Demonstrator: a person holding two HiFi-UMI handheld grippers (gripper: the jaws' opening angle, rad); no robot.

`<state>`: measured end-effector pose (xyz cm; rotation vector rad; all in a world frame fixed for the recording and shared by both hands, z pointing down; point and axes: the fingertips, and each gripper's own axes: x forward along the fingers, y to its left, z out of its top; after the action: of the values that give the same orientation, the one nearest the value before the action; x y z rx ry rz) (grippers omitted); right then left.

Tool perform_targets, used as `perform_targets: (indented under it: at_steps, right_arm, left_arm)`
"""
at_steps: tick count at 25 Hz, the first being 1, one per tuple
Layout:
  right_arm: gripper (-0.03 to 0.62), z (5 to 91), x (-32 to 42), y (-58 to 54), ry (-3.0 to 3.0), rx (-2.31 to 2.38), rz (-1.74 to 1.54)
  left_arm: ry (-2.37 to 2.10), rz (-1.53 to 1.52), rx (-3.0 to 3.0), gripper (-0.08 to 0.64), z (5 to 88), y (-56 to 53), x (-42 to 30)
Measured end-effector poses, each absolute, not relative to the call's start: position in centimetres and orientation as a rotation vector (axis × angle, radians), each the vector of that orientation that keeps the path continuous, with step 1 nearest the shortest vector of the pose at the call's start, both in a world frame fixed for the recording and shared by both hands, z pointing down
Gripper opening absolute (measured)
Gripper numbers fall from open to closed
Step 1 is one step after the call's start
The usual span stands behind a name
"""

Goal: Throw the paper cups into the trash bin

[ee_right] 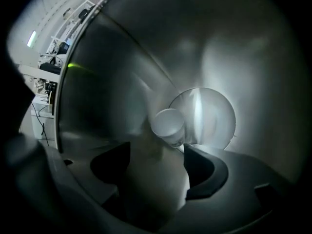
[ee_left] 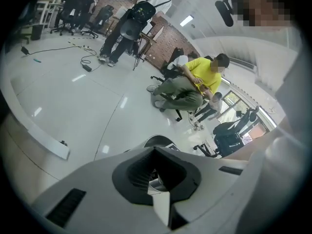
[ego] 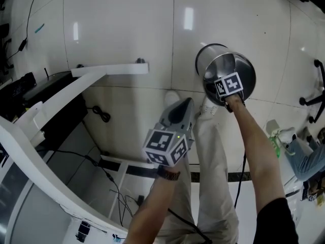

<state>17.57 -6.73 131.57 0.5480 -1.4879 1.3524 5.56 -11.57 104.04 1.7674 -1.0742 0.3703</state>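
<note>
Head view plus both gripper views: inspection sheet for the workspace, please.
surface: white glossy floor
job's things: steel trash bin on floor; one paper cup inside it, clear of fingers
clutter: nothing seen near bin
grippers: right gripper open at bin mouth, empty; left gripper shut, empty
cables: black cable on floor near white desk frame
surroundings: seated person, office chairs behind

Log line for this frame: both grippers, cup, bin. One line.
right gripper: open, inside trash bin | paper cup: in bin, not gripped | left gripper: shut, away from bin
</note>
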Motion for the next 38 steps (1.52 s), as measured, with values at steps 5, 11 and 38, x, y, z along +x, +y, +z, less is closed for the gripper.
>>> perform_targets:
  at_steps: [5,11,38]
  right_arm:
    - [0.354,127.9,17.8,-7.4,-1.589,0.569,1.309]
    - [0.294,116.6,18.8,-11.6,-1.842,0.916,1.135]
    - [0.006,48.2,7.8,-21.3,-2.847,1.045,0.414]
  left_arm:
    - [-1.074,0.358,1.785,0.002,101.9,-12.4,7.6]
    - [-1.099,0.352,1.820,0.002,96.3,-13.6,8.0]
    - [-1.654,-0.024,2.127,0.002,47.6,-17.8,-1.9]
